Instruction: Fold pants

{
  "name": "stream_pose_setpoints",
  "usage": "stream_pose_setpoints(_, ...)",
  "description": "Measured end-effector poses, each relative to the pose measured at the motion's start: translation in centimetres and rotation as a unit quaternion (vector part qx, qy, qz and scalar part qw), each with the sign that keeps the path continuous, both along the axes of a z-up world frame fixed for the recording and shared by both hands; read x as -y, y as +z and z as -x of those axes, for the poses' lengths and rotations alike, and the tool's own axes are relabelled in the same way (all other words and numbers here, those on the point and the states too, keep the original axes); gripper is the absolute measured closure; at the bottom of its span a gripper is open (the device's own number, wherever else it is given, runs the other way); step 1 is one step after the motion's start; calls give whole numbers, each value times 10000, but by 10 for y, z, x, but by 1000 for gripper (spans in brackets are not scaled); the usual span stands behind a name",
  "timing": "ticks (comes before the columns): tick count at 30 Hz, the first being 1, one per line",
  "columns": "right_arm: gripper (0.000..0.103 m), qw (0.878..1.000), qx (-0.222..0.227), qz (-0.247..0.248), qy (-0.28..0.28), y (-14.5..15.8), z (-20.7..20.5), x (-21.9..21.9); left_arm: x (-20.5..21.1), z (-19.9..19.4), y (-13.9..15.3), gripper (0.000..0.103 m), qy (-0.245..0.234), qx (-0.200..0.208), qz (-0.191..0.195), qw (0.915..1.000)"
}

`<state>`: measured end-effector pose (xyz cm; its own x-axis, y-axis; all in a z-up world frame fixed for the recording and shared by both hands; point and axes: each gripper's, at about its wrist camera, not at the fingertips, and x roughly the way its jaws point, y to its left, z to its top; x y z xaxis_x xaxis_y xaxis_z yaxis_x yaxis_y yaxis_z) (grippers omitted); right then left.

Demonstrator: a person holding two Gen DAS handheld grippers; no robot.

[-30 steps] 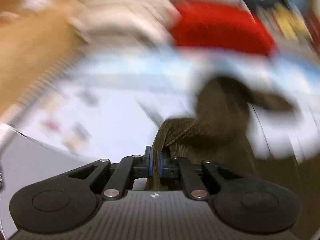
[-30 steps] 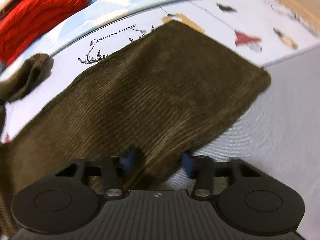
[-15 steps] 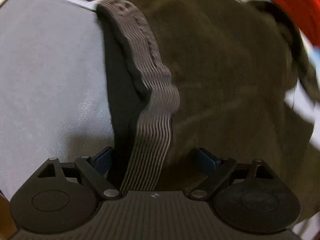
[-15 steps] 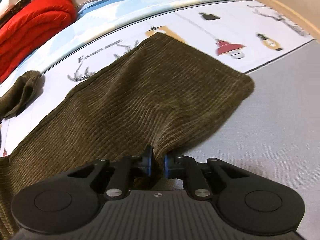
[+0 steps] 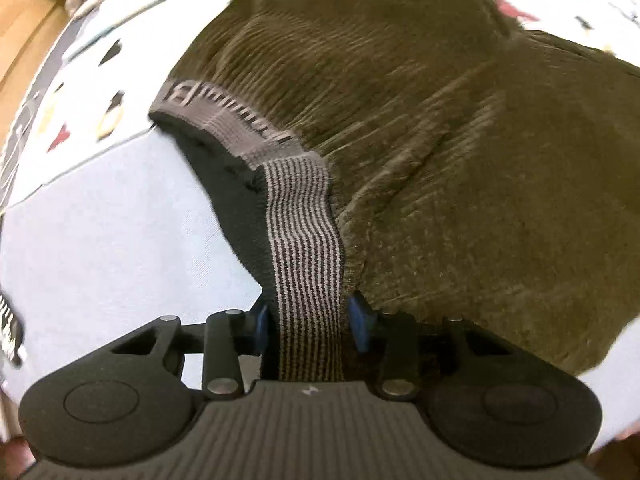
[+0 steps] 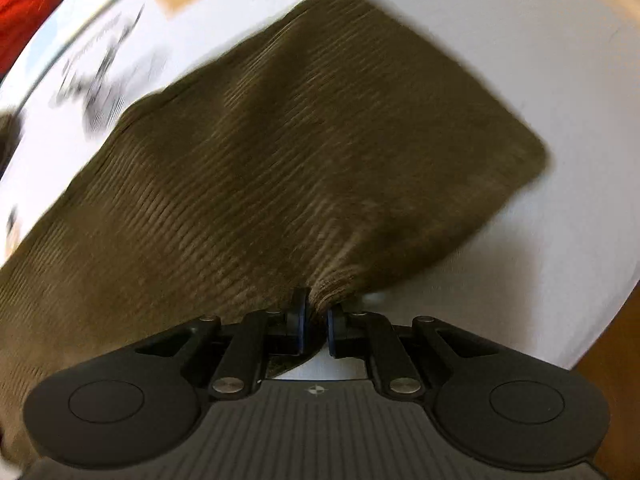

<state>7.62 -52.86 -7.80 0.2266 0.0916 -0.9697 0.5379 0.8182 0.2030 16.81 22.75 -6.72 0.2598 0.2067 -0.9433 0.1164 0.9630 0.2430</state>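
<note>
The olive-brown corduroy pants (image 5: pixel 440 128) lie on a pale bedsheet. In the left wrist view their grey striped elastic waistband (image 5: pixel 308 264) runs between the fingers of my left gripper (image 5: pixel 310 322), which has closed in on it, with the dark lining beside it. In the right wrist view my right gripper (image 6: pixel 316 320) is shut on the hem edge of a pant leg (image 6: pixel 320 152) and lifts it slightly off the sheet.
The sheet (image 5: pixel 100 232) is pale grey with a printed white band (image 6: pixel 100 64) of small pictures and lettering. A red garment (image 6: pixel 20 4) lies at the far left. A wooden edge (image 5: pixel 20 40) shows at the upper left, and a wooden floor (image 6: pixel 612 368) at the lower right.
My left gripper let go of a bunched part of the pants, moved to the waistband and closed on it. My right gripper shut on the leg hem and began to lift it.
</note>
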Motion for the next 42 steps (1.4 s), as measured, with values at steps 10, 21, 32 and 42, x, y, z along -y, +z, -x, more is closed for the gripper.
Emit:
stream_pose_setpoints(10, 62, 9922, -35, -15, -1246, -3, 48, 71, -56, 2, 7, 35, 1401, 89, 869, 9863)
stream_pose_setpoints(21, 85, 9780, 320, 297, -2039, -9, 58, 95, -28, 9, -19, 32, 1298, 1, 730, 9889)
stream_pose_setpoints(32, 88, 9720, 233, 620, -2255, 3, 81, 114, -4, 44, -6, 60, 408, -85, 272, 9988)
stream_pose_setpoints(42, 84, 9790, 86, 530, -1968, -2, 63, 112, 10, 56, 6, 49, 516, -32, -187, 9985)
